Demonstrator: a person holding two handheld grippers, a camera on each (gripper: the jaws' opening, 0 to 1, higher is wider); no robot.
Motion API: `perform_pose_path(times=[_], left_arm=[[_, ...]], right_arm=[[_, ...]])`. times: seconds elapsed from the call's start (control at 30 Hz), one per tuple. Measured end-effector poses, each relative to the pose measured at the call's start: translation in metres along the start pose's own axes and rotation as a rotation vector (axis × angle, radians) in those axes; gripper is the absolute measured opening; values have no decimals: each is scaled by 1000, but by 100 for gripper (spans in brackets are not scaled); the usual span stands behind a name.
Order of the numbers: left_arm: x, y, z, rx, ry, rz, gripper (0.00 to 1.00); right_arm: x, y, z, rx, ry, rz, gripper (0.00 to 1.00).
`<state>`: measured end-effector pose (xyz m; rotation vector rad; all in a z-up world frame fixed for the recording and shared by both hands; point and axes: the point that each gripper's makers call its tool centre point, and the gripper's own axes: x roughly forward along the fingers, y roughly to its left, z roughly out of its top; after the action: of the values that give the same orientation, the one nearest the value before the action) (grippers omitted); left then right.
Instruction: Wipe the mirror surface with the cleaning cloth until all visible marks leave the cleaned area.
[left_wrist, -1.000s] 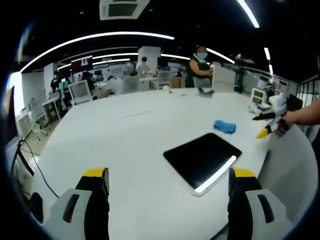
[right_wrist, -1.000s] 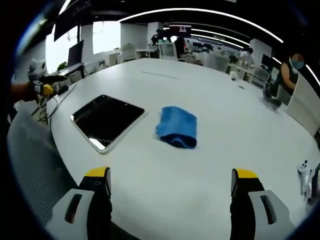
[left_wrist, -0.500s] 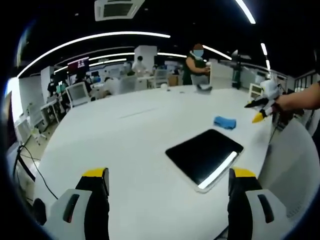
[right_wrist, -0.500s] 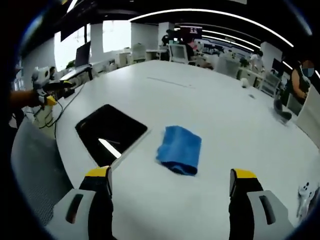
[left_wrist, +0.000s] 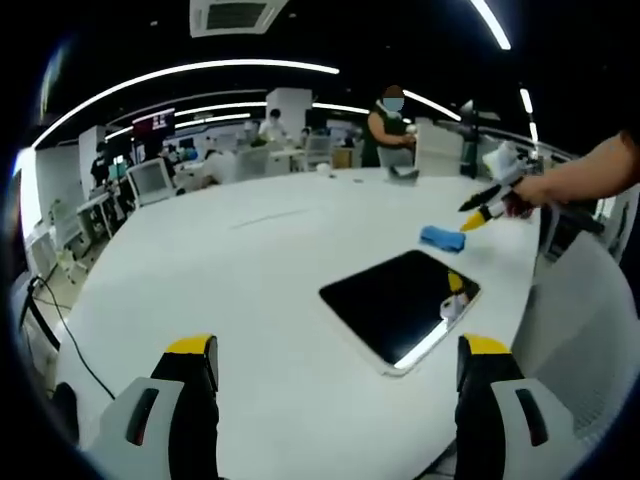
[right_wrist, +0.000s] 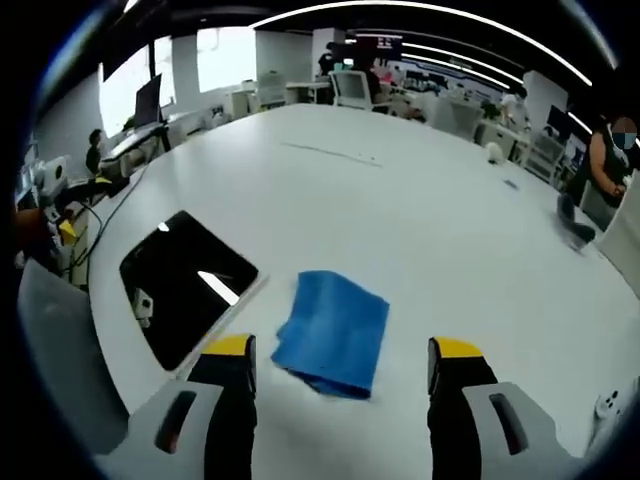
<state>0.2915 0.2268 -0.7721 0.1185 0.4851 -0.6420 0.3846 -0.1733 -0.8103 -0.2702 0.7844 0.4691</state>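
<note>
On the big round white table (right_wrist: 420, 200) lies my flat dark rectangular mirror (right_wrist: 183, 283), with the folded blue cleaning cloth (right_wrist: 333, 330) just beside it. My right gripper (right_wrist: 340, 375) hovers spread wide over the cloth; my left gripper (left_wrist: 335, 375) gapes wide, holding nothing, facing the mirror (left_wrist: 398, 302).

Bare bench (right_wrist: 400, 200) lies wide around the mirror (right_wrist: 185, 283) and blue cloth (right_wrist: 334, 330); only these two interrupt it, lying just beside each other.

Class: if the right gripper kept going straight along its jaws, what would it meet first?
Probably the blue cloth, lying between the open right gripper tips on the white table; depth is uncertain.
</note>
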Motion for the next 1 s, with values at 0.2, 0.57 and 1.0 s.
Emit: perform_pose_path(times=[0.2, 0.57, 1.0], left_arm=[[-3, 1, 0, -8, 2, 10, 100], [-3, 2, -2, -21, 11, 22, 100], [0, 4, 0, -11, 26, 24, 100]], right_arm=[[28, 0, 0, 14, 32, 11, 54], [48, 4, -14, 58, 105, 3, 26], [55, -6, -16, 192, 104, -69, 6]])
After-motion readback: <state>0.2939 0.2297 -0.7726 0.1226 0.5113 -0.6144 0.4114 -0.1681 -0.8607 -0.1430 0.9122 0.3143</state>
